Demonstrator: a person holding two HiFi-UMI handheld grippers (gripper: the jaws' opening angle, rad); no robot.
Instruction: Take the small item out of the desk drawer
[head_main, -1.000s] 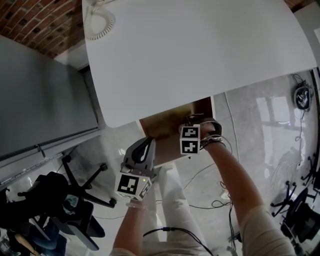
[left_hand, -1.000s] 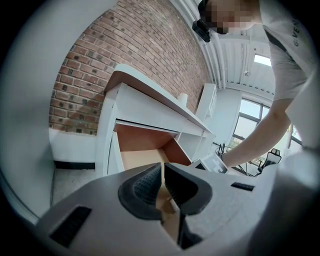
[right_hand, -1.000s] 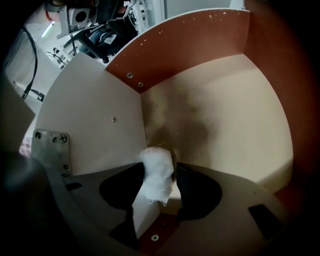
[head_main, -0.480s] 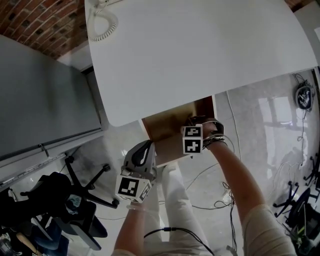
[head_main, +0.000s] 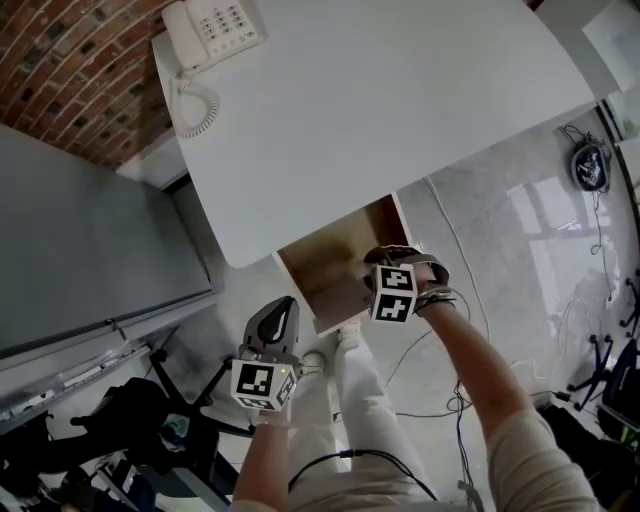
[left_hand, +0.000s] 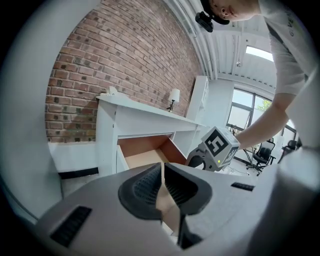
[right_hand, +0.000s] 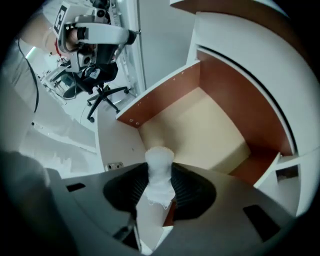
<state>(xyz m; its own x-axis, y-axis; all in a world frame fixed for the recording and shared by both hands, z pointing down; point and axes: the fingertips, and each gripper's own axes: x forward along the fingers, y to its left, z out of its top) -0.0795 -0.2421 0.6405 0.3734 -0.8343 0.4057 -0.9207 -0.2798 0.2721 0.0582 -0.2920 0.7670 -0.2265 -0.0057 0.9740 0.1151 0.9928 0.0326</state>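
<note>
The desk drawer (head_main: 325, 262) stands pulled out under the white desktop (head_main: 400, 110), its pale wooden floor bare in the right gripper view (right_hand: 205, 132). My right gripper (head_main: 380, 268) hovers over the drawer's right front part. It is shut on a small white, soft-looking item (right_hand: 159, 172) that stands up between its pads (right_hand: 159, 194). My left gripper (head_main: 279, 312) hangs lower left of the drawer front, outside it, with its jaws shut and nothing in them (left_hand: 163, 186). From the left gripper view I see the open drawer (left_hand: 145, 152) and the right gripper's marker cube (left_hand: 218, 146).
A white desk phone (head_main: 214, 30) with a coiled cord sits on the desk's far left corner by a brick wall. Office chairs (head_main: 150, 425) stand at the lower left. Cables (head_main: 450, 380) trail over the glossy floor at the right. The person's legs are below the drawer.
The head view has tilted, so the phone now shows fully. The right gripper has stayed over the drawer's right front, and the left gripper has barely moved.
</note>
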